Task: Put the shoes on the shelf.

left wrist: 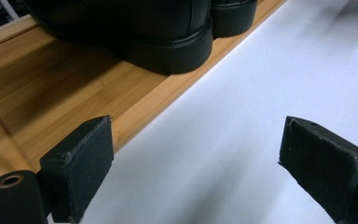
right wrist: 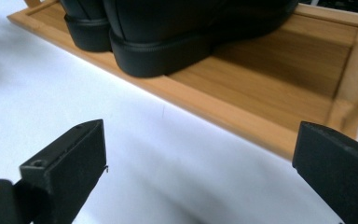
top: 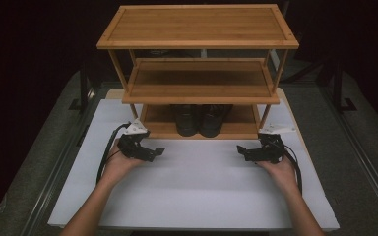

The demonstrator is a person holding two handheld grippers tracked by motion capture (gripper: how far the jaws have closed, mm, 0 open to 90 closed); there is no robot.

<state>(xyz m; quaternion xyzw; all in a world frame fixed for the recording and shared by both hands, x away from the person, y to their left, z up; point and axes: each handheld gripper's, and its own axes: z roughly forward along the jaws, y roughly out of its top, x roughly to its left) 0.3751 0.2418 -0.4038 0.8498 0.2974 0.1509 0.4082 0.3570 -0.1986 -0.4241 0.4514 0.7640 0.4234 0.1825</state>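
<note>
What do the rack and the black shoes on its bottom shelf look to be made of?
Rack: light wood, probably bamboo, with a smooth satin finish; fine straight grain and strip joints show on the shelf boards.
Shoes: smooth black leather or a leather look-alike, with a soft sheen; the thick matte soles look like rubber, with a stitched welt line.

Left gripper (top: 158,152), right gripper (top: 241,149): black bodies, grey three-cornered top plates, black trailing cables. Jaw pads (left wrist: 81,163) were black foam, edges rough, small screw holes. Forearms bare, no sleeves.
</note>
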